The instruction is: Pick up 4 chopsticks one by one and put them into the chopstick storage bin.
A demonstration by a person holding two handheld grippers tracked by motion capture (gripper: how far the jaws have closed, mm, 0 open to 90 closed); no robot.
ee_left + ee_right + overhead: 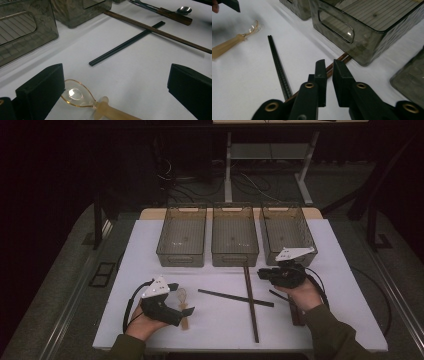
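My left gripper (181, 298) rests at the table's near left, its jaws wide open (116, 75). An amber plastic spoon (82, 98) lies between them, its bowl close beside the left jaw, its handle (185, 322) pointing toward the person. My right gripper (261, 273) hovers in front of the right bin, pointing left. Its jaws (329, 63) stand almost together with nothing between them. Beneath them lies the far end of a pair of brown chopsticks (251, 305). A pair of black chopsticks (235, 297) crosses under the brown pair.
Three smoky translucent bins stand in a row at the back: left (181, 257), middle (235, 257), right (272, 232). A fork and spoon with wooden handles (175, 16) lie at the right, under the right hand (296, 312). The white table (220, 327) is edged by dark floor.
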